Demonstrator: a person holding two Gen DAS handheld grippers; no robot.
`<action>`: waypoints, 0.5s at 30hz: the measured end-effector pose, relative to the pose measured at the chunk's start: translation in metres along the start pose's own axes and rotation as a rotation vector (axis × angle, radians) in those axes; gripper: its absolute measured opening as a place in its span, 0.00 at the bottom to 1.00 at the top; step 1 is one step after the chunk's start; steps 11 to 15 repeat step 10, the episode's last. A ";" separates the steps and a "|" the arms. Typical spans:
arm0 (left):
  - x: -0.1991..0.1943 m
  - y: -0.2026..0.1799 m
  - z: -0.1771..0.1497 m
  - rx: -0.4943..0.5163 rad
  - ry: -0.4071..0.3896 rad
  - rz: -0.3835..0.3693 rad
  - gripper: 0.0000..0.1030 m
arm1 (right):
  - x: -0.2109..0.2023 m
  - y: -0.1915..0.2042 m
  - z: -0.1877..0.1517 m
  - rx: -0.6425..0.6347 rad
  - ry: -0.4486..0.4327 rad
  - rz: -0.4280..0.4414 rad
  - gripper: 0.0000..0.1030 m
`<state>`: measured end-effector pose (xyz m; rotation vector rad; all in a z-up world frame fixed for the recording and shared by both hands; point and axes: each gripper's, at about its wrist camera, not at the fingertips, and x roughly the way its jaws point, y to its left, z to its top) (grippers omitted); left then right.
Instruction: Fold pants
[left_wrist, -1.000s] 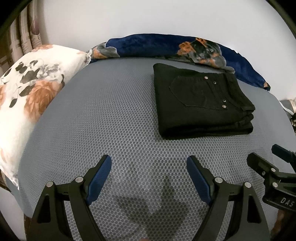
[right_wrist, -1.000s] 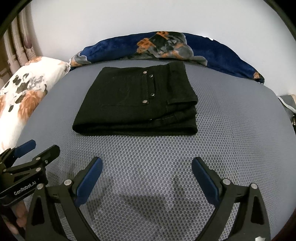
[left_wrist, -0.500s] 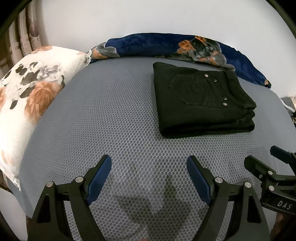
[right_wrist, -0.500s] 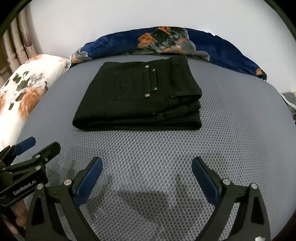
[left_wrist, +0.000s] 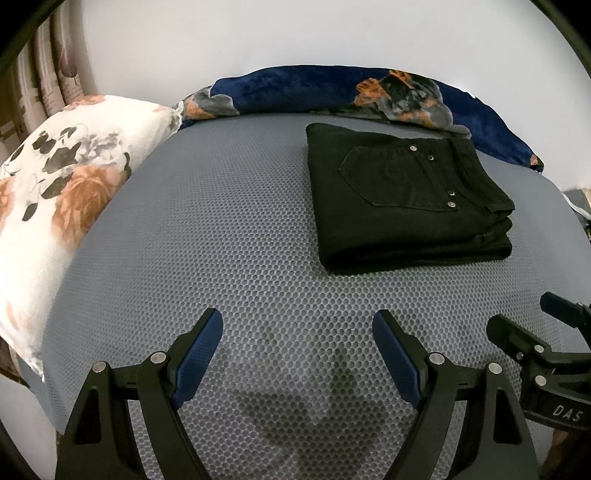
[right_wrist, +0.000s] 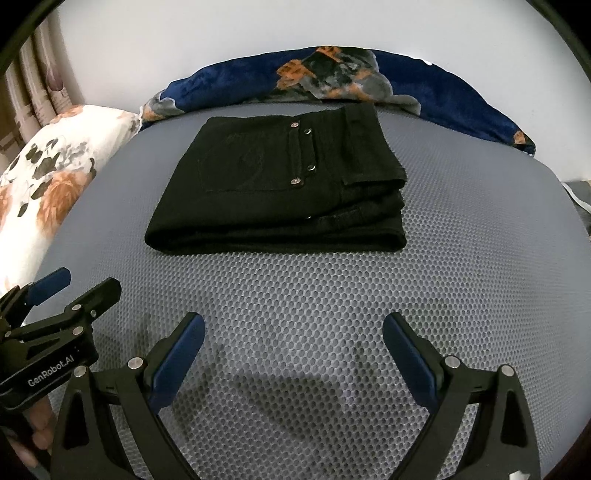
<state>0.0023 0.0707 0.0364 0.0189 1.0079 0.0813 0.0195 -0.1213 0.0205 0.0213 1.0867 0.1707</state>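
On the far left, a white pillow (left_wrist: 62, 206) with orange flowers is lying along the edge of the grey bed (left_wrist: 207, 236). Next to it, low down, the left gripper (left_wrist: 297, 332) is hanging over the bare bed. Its two blue fingers are standing wide apart and nothing is between them.

A little further right, the black pants (left_wrist: 402, 199) are sitting on the bed in a neat, thick pile, with the back pocket on top. They are well apart from both grippers. Behind them a dark blue blanket (left_wrist: 317, 85) is bunched up against the wall.

On the right, the right gripper (right_wrist: 293, 334) is also hanging over the bare bed, close beside the left one. Its blue fingers are wide apart too, and they are holding nothing.

Almost nothing is changing from a second ago. Both grippers are staying where they were, and the pants are keeping the same folded shape. To me this is looking like the folding is done, and the hands are just waiting away from the pile.
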 end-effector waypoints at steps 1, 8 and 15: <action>0.000 0.000 0.000 -0.001 0.001 0.001 0.81 | 0.000 0.000 -0.001 -0.001 0.000 -0.002 0.93; 0.001 -0.001 0.000 0.007 0.003 -0.001 0.81 | 0.002 -0.001 -0.002 0.003 0.007 -0.001 0.93; 0.001 -0.001 0.000 0.004 0.009 -0.007 0.81 | 0.002 -0.001 -0.002 0.005 0.007 0.000 0.93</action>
